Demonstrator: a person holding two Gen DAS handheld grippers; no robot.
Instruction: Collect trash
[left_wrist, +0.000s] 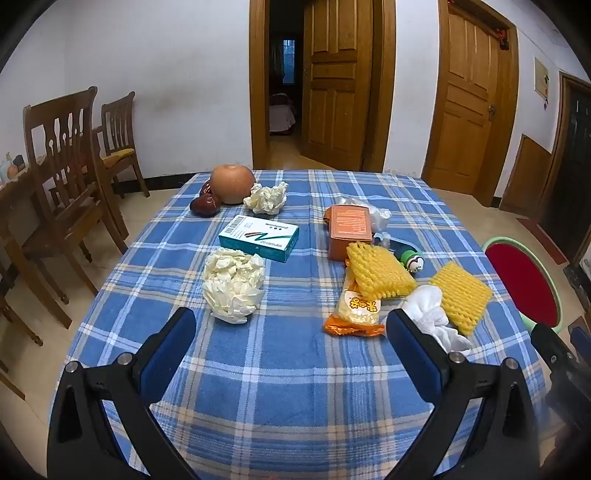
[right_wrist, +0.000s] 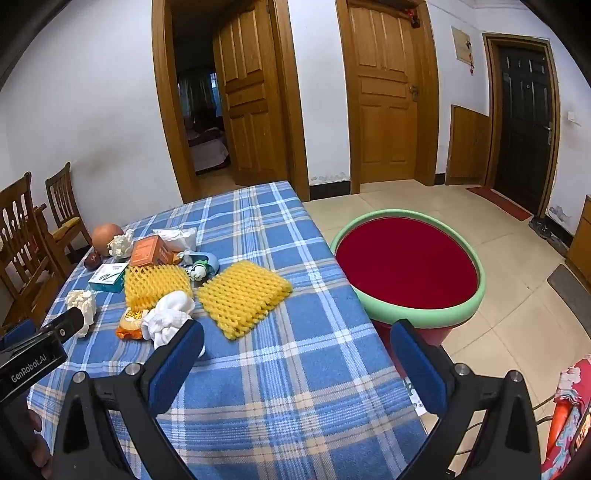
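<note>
Trash strewn over blue plaid table (left_wrist: 295, 369), crumpled paper ball (left_wrist: 233, 285) left of centre, yellow foam nets (left_wrist: 380, 273) and white tissue wad (left_wrist: 428, 310) at right, left gripper (left_wrist: 291, 339) fingers wide and empty at lower frame, right gripper (right_wrist: 295, 350) fingers wide and empty, red green-rimmed bin (right_wrist: 406, 266) right of table.

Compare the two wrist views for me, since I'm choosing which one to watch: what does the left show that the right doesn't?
Only the left wrist view shows the big apple whole.

Only the right wrist view shows the whole red bin with the green rim, the black door and the left tongs' tip.

Both show the checked tablecloth, two yellow foam nets, the teal box and the white crumpled paper.
</note>
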